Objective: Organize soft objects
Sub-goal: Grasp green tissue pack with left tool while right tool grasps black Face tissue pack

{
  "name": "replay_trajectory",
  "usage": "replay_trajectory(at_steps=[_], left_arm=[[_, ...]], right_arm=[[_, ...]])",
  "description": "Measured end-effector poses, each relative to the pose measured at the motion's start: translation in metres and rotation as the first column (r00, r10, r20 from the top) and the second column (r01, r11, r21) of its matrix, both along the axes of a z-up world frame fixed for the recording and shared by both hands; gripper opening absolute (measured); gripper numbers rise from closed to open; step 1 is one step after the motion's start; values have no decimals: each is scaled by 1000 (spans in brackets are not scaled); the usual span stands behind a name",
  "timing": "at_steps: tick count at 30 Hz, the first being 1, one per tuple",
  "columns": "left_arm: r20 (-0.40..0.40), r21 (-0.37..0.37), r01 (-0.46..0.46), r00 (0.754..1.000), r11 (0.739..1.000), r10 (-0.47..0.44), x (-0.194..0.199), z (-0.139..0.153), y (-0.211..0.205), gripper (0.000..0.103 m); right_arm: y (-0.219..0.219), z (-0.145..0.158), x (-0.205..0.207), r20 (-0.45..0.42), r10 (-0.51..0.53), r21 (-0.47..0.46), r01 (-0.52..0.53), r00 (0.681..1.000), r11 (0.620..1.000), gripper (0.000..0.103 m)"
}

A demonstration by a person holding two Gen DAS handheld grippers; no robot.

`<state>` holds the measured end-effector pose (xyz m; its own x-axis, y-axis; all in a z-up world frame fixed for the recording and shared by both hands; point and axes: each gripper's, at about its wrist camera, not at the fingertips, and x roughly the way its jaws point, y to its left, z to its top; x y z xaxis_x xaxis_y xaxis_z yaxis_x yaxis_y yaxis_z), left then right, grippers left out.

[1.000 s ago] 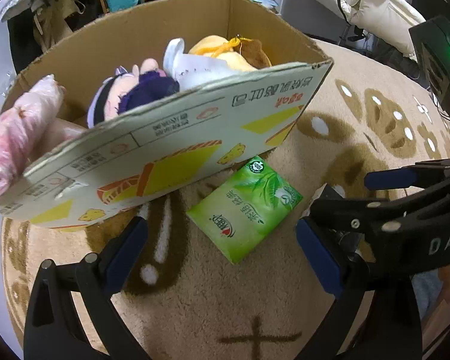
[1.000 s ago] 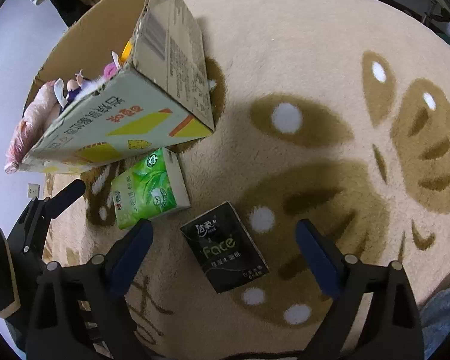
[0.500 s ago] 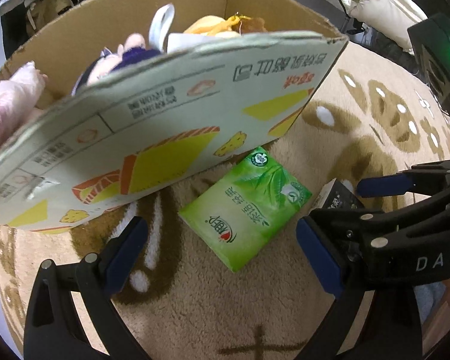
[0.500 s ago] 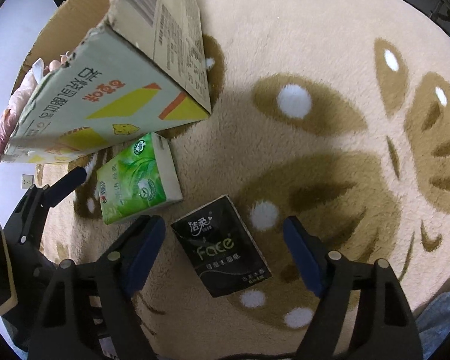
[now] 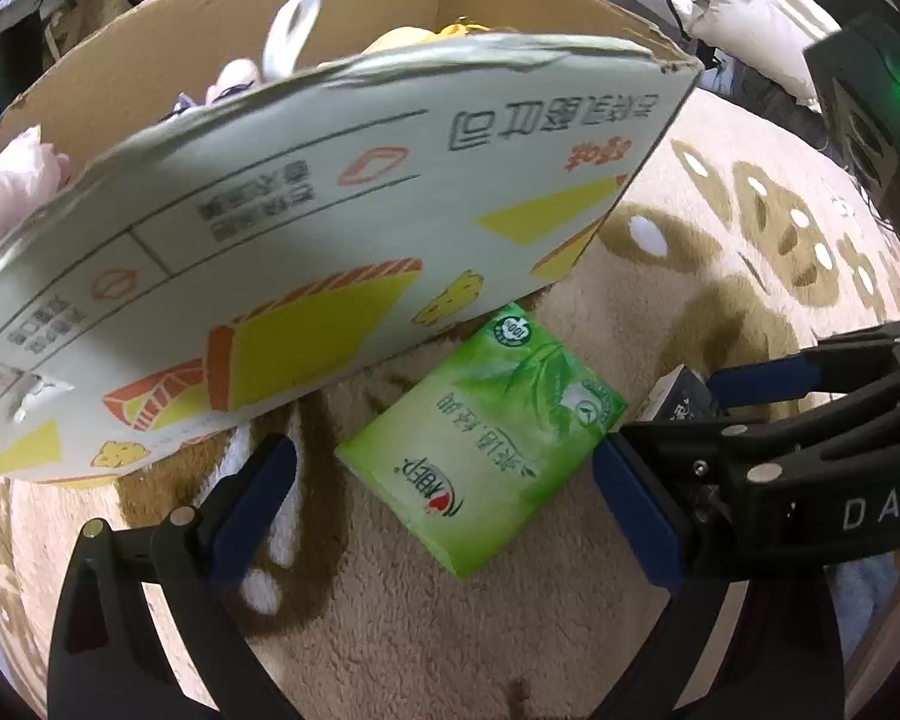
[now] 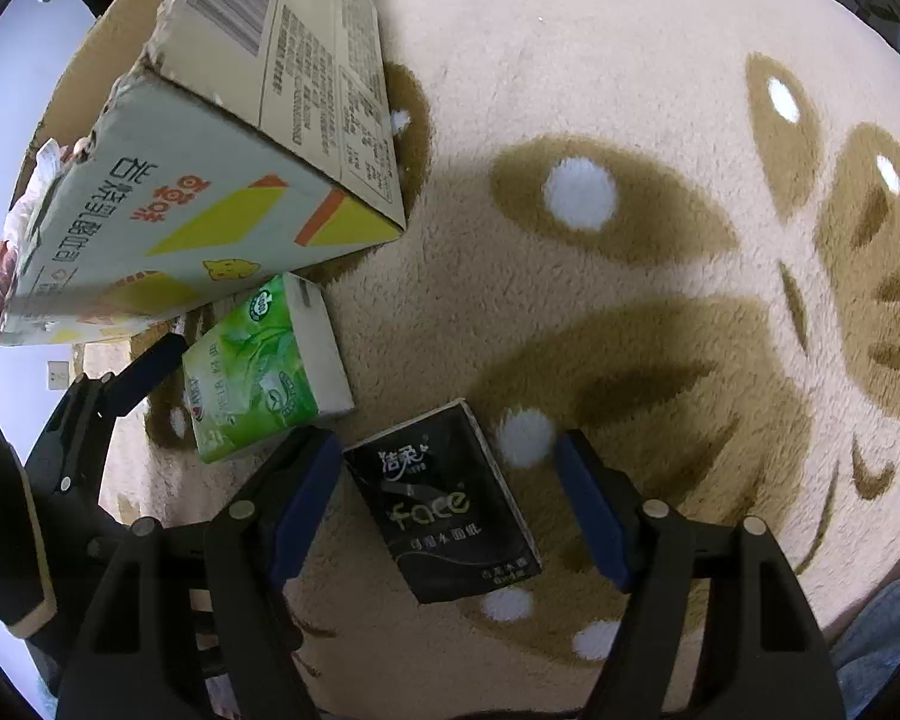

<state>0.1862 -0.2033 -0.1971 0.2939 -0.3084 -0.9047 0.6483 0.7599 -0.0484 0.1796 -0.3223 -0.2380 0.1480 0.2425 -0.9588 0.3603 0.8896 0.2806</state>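
A green tissue pack [image 5: 480,438] lies flat on the rug just in front of the cardboard box [image 5: 270,252]. My left gripper [image 5: 444,510] hangs over it, open, a pad on each side and neither touching. To its right lies a black tissue pack [image 6: 444,504]. My right gripper [image 6: 444,456] straddles that pack and its jaws are closing. The left pad is almost at the pack's edge; a gap remains at the right pad. Plush toys [image 5: 288,30] and a pink bag [image 5: 12,192] fill the box. In the right wrist view the green pack [image 6: 258,372] sits beside the box [image 6: 168,222].
Everything rests on a beige rug with brown and white patterns [image 6: 630,240]. Pale cushions [image 5: 750,6] lie beyond the rug at the back right. A dark device with a green light [image 5: 870,96] sits at the right edge.
My right gripper has sunk toward the black pack and its jaws have narrowed around it. The box and green pack loom slightly larger in the left wrist view.
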Motion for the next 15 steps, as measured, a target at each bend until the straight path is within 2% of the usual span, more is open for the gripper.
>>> replay_trajectory(at_steps=[5,7,11,15], left_arm=[[12,-12,5,1000,1000,-5,-2,-2,0,96],[7,-18,5,1000,1000,-5,-3,-3,0,90],[9,-7,11,1000,1000,-11,-3,-7,-3,89],[11,-8,27,1000,1000,-26,-5,-8,-6,81]], right_arm=[[2,0,3,-3,-4,3,4,1000,1000,78],[0,-4,5,-4,-14,17,14,1000,1000,78],[-5,-4,8,-7,-32,35,32,999,999,78],[-5,-5,11,-11,-15,1,15,1000,1000,68]])
